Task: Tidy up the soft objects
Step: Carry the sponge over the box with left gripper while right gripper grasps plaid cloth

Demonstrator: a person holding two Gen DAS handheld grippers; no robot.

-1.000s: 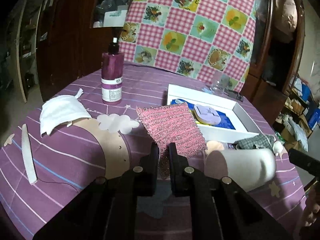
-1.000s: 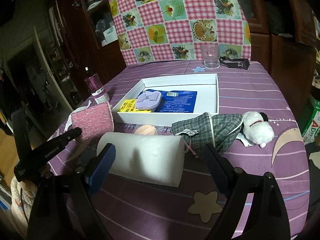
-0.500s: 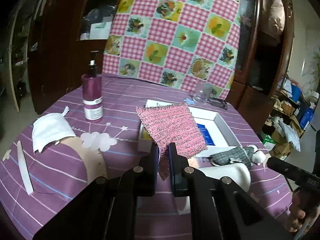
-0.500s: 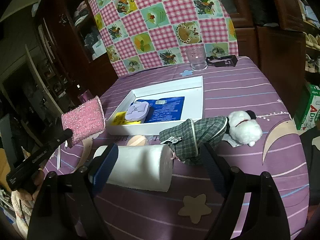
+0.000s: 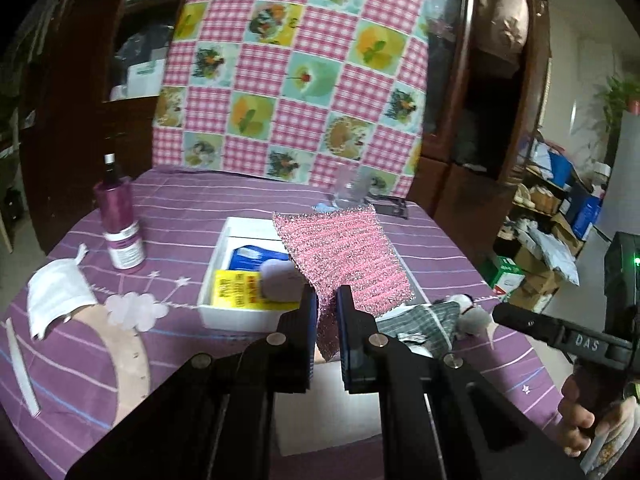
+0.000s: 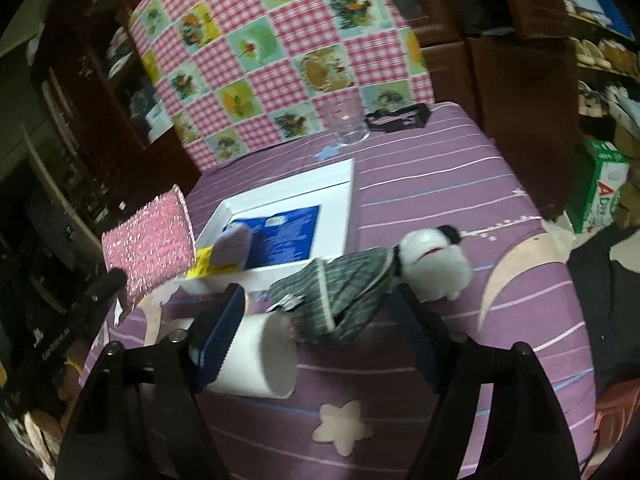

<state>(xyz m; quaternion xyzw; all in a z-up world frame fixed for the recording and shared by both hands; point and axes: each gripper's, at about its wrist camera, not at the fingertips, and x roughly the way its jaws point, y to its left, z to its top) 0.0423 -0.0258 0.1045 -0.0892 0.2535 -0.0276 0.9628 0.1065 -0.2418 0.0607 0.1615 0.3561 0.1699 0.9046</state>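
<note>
My left gripper (image 5: 327, 308) is shut on the lower corner of a pink glittery scrub cloth (image 5: 344, 256), held up over the near end of the white tray (image 5: 214, 280). The same cloth (image 6: 150, 240) shows at the left of the right wrist view. My right gripper (image 6: 318, 294) is open and its jaws are closing. Between them lie a plush toy (image 6: 344, 292) in a grey plaid dress with a white head, and the end of a white paper roll (image 6: 264, 356). The pads do not press on either. The toy (image 5: 432, 320) lies just right of the tray.
In the tray (image 6: 348, 196) lie a blue packet, a yellow packet and a lilac pad. A purple bottle (image 5: 120, 228), white face mask (image 5: 56, 292) and white stick (image 5: 20, 372) are at the left. A glass (image 6: 348, 120) and black clip (image 6: 400, 118) stand at the far edge.
My left gripper rose and carried the pink cloth right, over the tray's near end. My right gripper rolled and shifted right toward the plush toy, and its jaws narrowed.
</note>
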